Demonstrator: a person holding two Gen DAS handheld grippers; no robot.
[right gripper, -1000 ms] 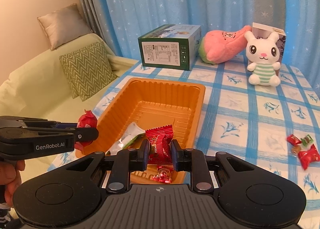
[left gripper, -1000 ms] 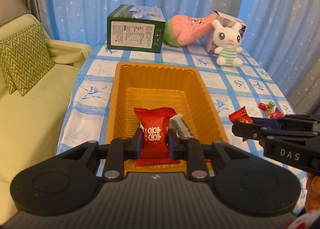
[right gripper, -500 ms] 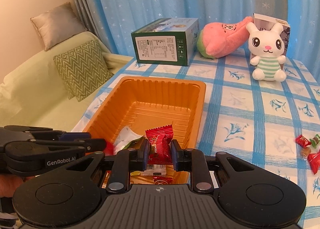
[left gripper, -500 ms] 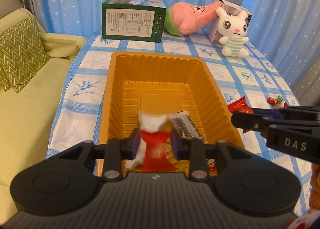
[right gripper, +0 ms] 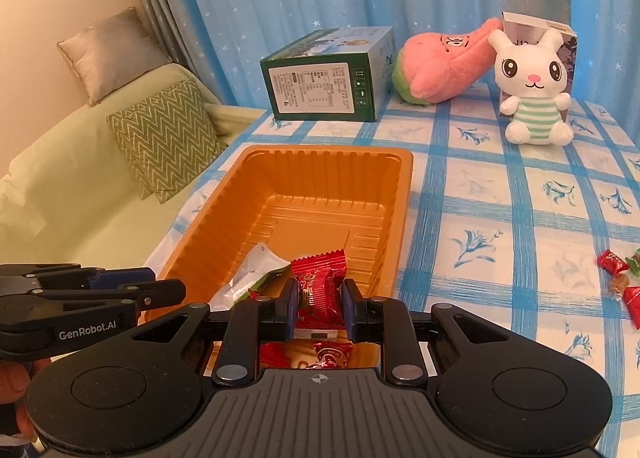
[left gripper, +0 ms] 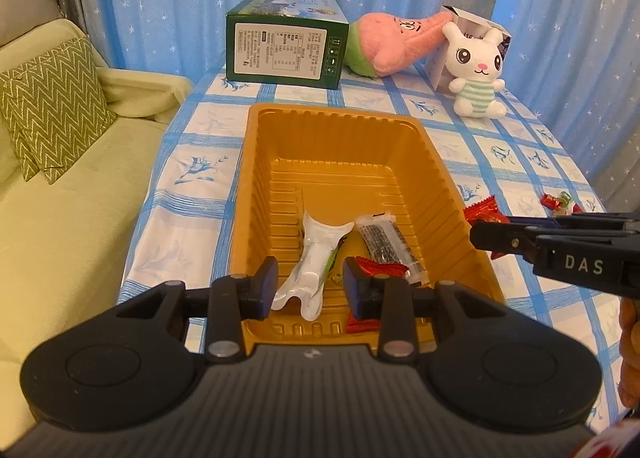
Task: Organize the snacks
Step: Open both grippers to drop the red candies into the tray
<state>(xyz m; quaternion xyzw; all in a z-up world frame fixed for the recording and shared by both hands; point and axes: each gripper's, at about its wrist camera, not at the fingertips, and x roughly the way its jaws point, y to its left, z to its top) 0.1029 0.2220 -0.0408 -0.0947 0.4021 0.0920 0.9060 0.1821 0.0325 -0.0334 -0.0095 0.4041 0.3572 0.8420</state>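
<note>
An orange plastic tray (left gripper: 256, 161) (right gripper: 400, 193) sits on the blue checked tablecloth. In it lie a white wrapper (left gripper: 316, 254) (right gripper: 256, 270), a dark wrapped bar (left gripper: 384, 242) and a red snack packet (left gripper: 380, 270). My left gripper (left gripper: 310, 288) is open and empty over the tray's near end. My right gripper (right gripper: 320, 308) is shut on a red wrapped candy (right gripper: 320, 286) above the tray's near right side; it shows in the left wrist view (left gripper: 476, 230) at the tray's right rim. Several loose candies (right gripper: 618, 282) (left gripper: 558, 201) lie on the cloth to the right.
A green box (left gripper: 286, 43), a pink plush (left gripper: 394, 43), a white rabbit plush (left gripper: 476, 65) and a small carton (right gripper: 560, 41) stand at the table's far end. A green sofa with a zigzag cushion (left gripper: 52, 105) is to the left. A blue starred curtain hangs behind.
My left gripper opened and dropped its red packet into the tray. My right gripper, still holding its candy, moved in over the tray's near end.
</note>
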